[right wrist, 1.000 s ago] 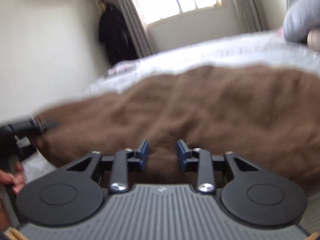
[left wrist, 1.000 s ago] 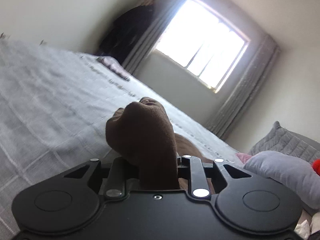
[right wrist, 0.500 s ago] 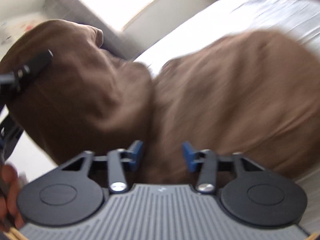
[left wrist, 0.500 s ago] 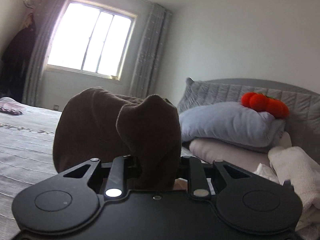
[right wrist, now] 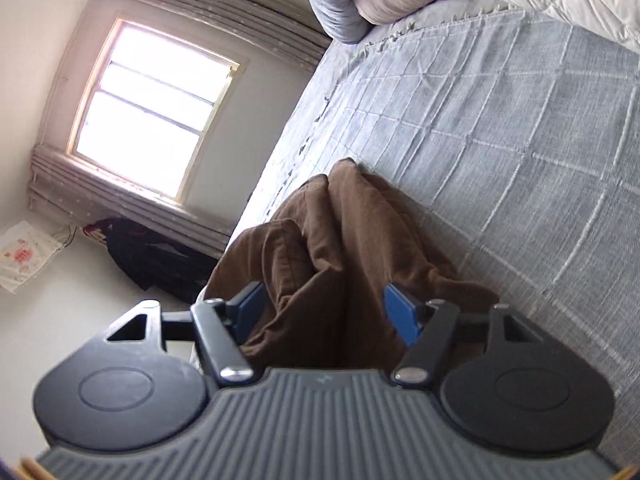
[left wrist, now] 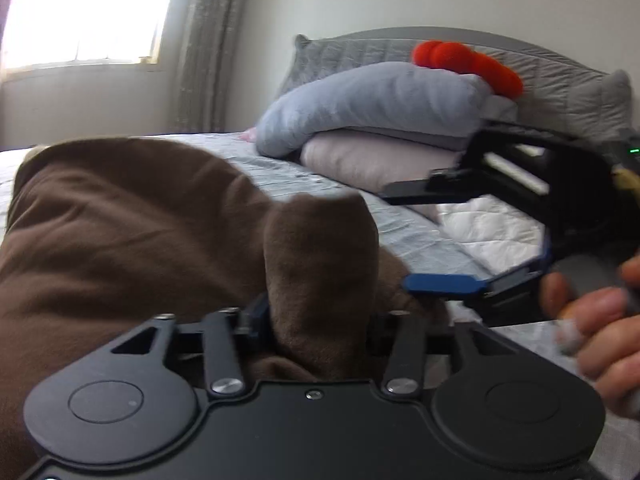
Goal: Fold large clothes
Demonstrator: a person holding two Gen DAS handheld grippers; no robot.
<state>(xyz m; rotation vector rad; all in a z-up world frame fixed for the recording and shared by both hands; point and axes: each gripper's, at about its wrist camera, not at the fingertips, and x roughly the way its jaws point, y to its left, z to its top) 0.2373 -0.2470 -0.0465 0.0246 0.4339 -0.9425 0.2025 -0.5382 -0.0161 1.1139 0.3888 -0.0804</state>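
Left wrist view: the left gripper is clamped on a bunch of the brown fleece garment, which is heaped over the grey quilted bed. The right gripper, fingers apart, hovers beside it near the stacked pillows.

Right wrist view: the right gripper stands wide apart, garment folds between its blue pads, draped at the bed's edge.

Black tongs, blue pads
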